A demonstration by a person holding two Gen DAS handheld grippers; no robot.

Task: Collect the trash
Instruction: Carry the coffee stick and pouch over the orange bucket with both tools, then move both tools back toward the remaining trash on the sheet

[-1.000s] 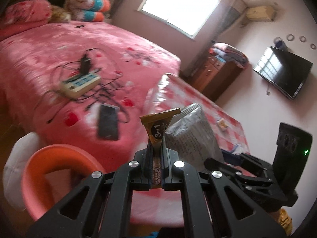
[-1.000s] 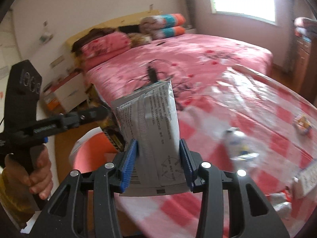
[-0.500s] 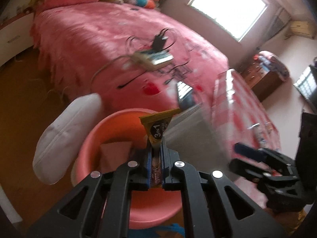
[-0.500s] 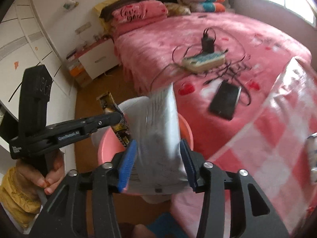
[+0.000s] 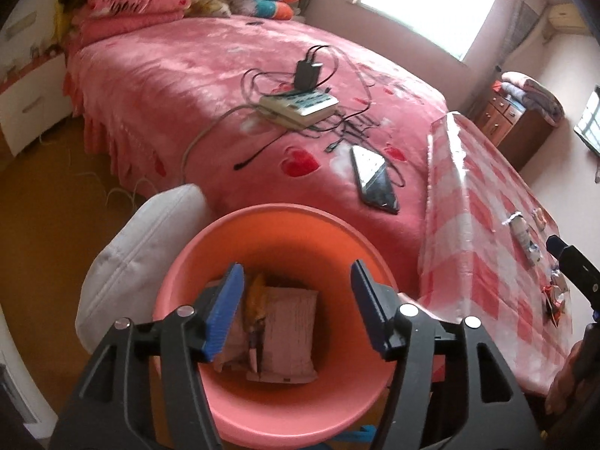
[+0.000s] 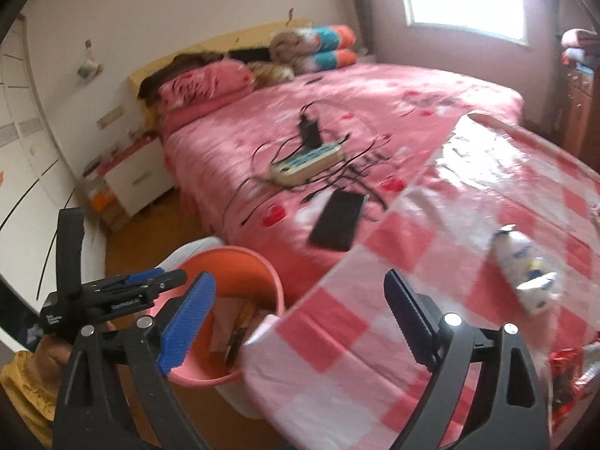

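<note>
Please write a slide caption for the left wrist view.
Open left gripper above pink bin holding dropped wrappers.

Daylight floods in from the window [image 5: 431,3] at the upper right of both views, blown out to white. Glare shines on the plastic-covered tablecloth [image 6: 487,172]. The bucket [image 5: 270,221] is shadowed deep inside. The right wrist view is smeared, probably motion blur, softening the bed [image 6: 337,112]. Both frames bend strongly and darken at the corners.
</note>
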